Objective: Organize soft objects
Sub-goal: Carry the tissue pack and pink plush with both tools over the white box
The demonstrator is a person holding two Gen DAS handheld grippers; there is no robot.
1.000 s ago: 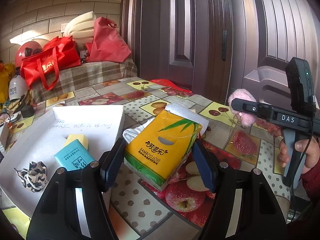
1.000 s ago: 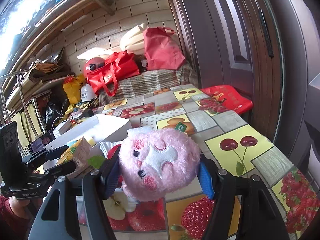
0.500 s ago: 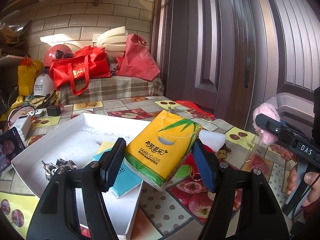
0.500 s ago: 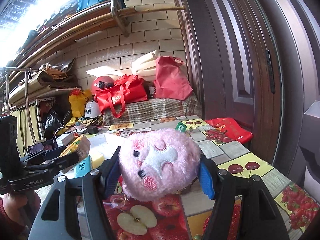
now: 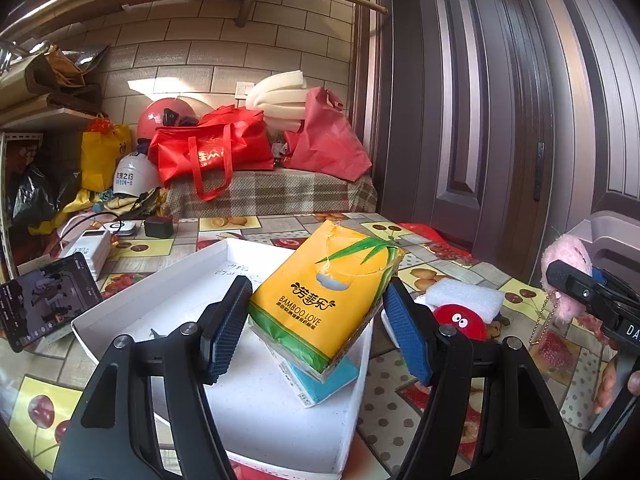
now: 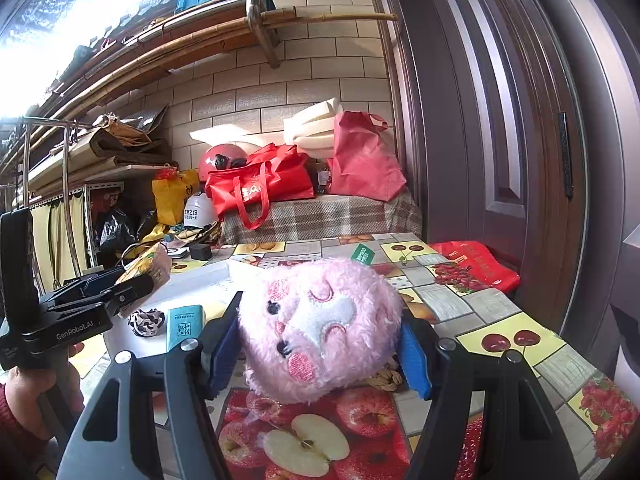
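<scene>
A: Brick wall at the back, dark panelled door on the right, and a table under a fruit-print cloth in front. What do the left jaws have?

B: The left gripper holds a yellow tissue pack printed BAMBOO LOVE. The blue pads press on its two sides, jaws about half spread, the pack tilted with its far end up.

A: And where is that pack?

B: Raised over the near right corner of the white tray, just above a teal tissue packet that lies in the tray.

A: The other side?

B: The right gripper is clamped on a pink plush toy, face toward the camera, jaws set as wide as the toy, fur bulging past the pads. It hangs over the apple pictures on the cloth, to the right of the tray; whether it touches the table I cannot tell.

A: Anything else in the tray?

B: A black-and-white scrunchie beside the teal packet. Outside the tray, to its right, a red round toy with eyes sits against a white foam block, and a phone leans at the left edge
</scene>
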